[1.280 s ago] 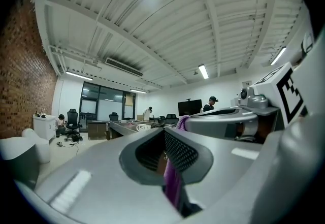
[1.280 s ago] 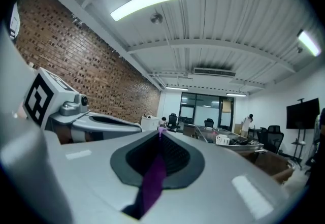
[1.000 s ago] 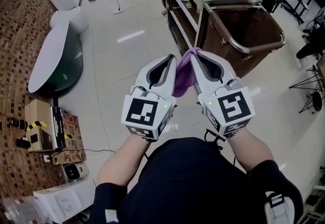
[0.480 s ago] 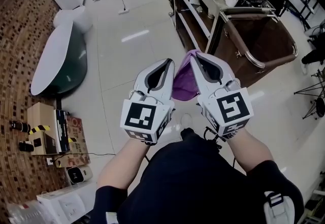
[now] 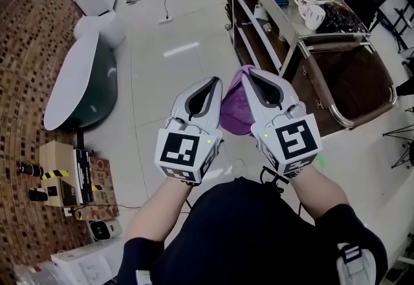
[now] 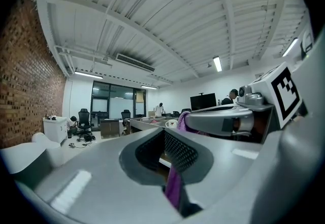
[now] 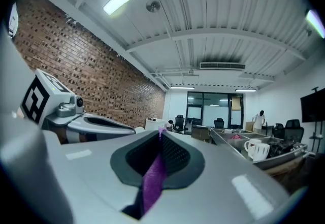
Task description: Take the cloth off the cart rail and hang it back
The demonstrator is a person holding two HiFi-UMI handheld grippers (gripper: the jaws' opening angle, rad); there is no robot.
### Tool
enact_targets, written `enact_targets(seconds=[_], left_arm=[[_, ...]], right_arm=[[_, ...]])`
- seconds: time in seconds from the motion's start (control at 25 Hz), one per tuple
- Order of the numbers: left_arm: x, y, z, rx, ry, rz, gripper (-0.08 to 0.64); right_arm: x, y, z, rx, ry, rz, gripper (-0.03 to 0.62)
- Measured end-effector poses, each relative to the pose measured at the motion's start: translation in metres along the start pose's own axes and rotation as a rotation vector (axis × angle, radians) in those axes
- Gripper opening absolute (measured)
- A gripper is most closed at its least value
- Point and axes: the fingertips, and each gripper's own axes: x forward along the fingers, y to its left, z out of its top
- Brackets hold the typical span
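While the jaws of the left gripper [image 5: 206, 91] and the right gripper [image 5: 257, 86] were pinched shut on the purple cloth [image 5: 235, 108], it hung between them, apart from the cart rail [image 5: 323, 86], so carrying and draping it there seemed next

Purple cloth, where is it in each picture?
Head view: purple cloth in the middle, bunched between the left gripper and right gripper.
Left gripper view: low centre, pinched in the jaws.
Right gripper view: low centre, pinched in the jaws.
Shared landmark: the white mugs.
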Motion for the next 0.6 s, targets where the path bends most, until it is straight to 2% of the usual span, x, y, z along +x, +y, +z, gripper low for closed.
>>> enact_targets(seconds=[0.28,0.6], left_arm=[[0.062,0.042,-0.014,-0.003,0.006,0.029,-0.011],[0.099,0.083,-0.024,-0.012,0.006,0.056,-0.011]], right_arm=[[0.061,-0.043,-0.014,0.003,-0.005,0.034,0.011],[0.111,-0.067,-0.025,0.0,0.001,0.051,0.011]])
